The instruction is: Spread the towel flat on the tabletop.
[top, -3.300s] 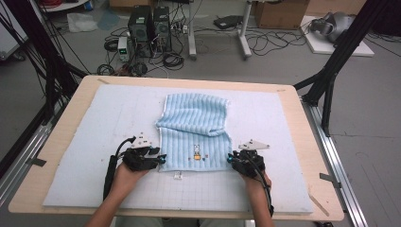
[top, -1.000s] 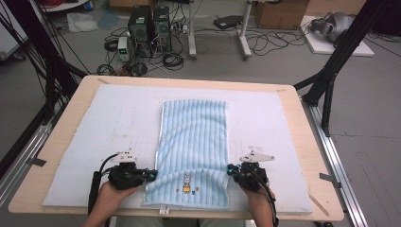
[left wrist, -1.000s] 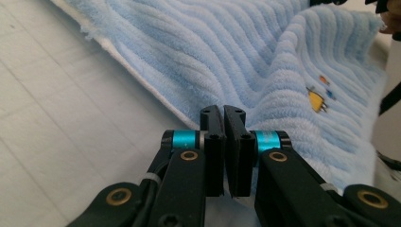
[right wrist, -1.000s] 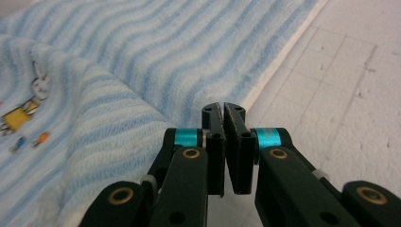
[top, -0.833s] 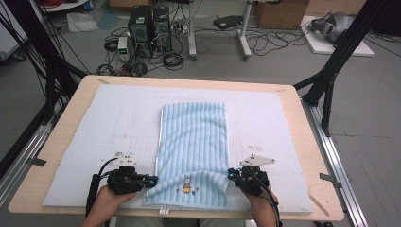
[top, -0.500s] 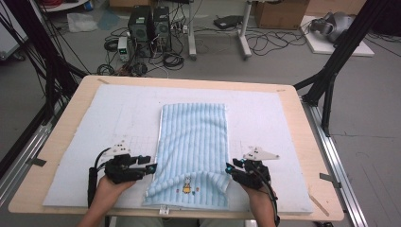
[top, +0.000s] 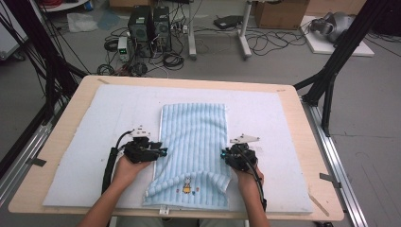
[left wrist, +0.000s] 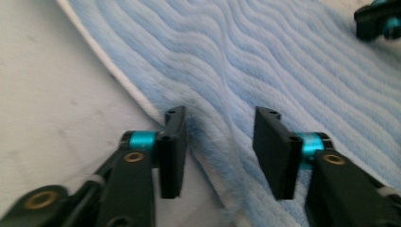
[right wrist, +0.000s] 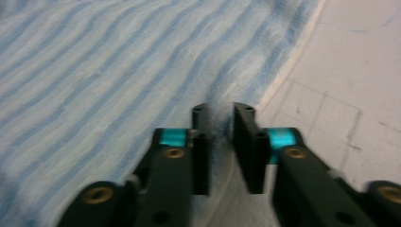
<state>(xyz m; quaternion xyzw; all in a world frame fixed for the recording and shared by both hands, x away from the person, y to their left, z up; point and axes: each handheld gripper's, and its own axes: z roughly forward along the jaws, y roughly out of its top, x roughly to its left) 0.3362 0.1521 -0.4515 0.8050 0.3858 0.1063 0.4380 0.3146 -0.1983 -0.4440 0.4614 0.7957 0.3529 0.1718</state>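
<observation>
- A light blue striped towel is spread lengthwise down the middle of a pale mat, which covers most of a wooden table.
- The far end of the towel is laid flat and square; the near end is rumpled, with a fold raised across it just above a small embroidered figure.
- A small white tag is seen at the near hem, close to the table's front edge.
- The left gripper is held at the towel's left edge, about level with the right gripper, which is held at the right edge.
- In the left gripper view, the left gripper is seen with its jaws set moderately apart, and a raised ridge of the towel's edge runs between them (the cloth is near the left jaw, but a firm pinch is not shown).
- The white border of the towel is seen running beside the bare mat in that view, and the tip of the other gripper is visible at the upper right corner.
- In the right gripper view, the right gripper is seen with its jaws drawn narrow, and a pinched fold of the towel edge sits in the small gap between them.
- The mat to the right of that edge is marked with faint lines.
- Both forearms are brought in from the near side of the table, and a black cable is trailed back from each gripper.
</observation>
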